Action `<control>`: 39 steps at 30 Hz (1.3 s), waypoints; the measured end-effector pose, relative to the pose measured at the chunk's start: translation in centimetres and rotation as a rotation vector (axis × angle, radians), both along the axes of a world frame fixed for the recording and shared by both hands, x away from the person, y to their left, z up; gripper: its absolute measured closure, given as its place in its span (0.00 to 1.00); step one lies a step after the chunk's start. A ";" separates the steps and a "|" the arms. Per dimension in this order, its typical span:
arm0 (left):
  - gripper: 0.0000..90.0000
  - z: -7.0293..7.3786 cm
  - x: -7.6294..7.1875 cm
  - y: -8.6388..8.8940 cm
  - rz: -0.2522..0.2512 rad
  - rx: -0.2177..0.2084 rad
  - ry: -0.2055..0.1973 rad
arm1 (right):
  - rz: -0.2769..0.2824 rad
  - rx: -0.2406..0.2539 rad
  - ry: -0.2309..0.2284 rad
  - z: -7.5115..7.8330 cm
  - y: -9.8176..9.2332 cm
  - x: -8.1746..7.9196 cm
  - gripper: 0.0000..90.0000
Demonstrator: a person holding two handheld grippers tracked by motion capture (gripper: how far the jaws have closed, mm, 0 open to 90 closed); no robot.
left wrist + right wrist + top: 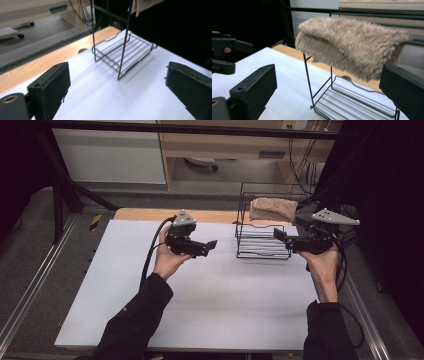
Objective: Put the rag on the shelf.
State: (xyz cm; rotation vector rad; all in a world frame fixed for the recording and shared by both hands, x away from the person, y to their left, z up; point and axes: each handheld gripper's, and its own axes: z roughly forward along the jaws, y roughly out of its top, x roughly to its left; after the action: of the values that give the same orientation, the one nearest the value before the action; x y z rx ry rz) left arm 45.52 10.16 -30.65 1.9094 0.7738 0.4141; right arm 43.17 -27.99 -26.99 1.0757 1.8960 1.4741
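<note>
Nearest the person, the front of the white surface (200, 310) lies bare, with both sleeves coming in over it. The left gripper (212, 244) is held over the middle of the surface, pointing toward the rack, its jaws spread wide with nothing between them. The right gripper (279, 235) hangs at the rack's right side, jaws likewise spread and gripping nothing; its own view looks straight at the cloth, which lies beyond the jaws, not between them.

Farther back, the black wire rack (262, 240) stands on the right rear part of the surface, its ribbed shelf low and its thin uprights rising to a top bar. The tan fuzzy cloth (272, 207) is draped over that top bar, hanging down on both sides. This looks like the placed state: the cloth is probably meant to hang there, and both grippers appear clear of it.

The rack sits close to the surface's far edge, where a wooden strip (150, 214) shows. Open room lies to the left and front; the right edge is close by the right hand.
</note>
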 end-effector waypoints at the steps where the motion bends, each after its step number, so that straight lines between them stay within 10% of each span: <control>1: 0.05 -0.4 -0.3 0.5 0.004 0.003 0.000 | 0.000 -0.002 0.006 -0.2 0.0 -0.1 0.01; 17: 0.06 -5.4 -3.9 9.1 0.078 0.037 0.043 | 0.036 0.001 0.071 -4.9 0.4 -2.2 0.00; 39: 0.07 -10.5 -8.5 16.4 0.168 0.058 0.100 | 0.160 -0.067 0.208 -12.7 2.0 -5.1 0.00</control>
State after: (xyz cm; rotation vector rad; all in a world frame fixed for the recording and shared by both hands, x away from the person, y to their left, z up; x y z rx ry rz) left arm 37.06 26.56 -41.13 1.9372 1.0033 0.4507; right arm 38.08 -26.04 -39.64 1.1051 2.2054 1.4177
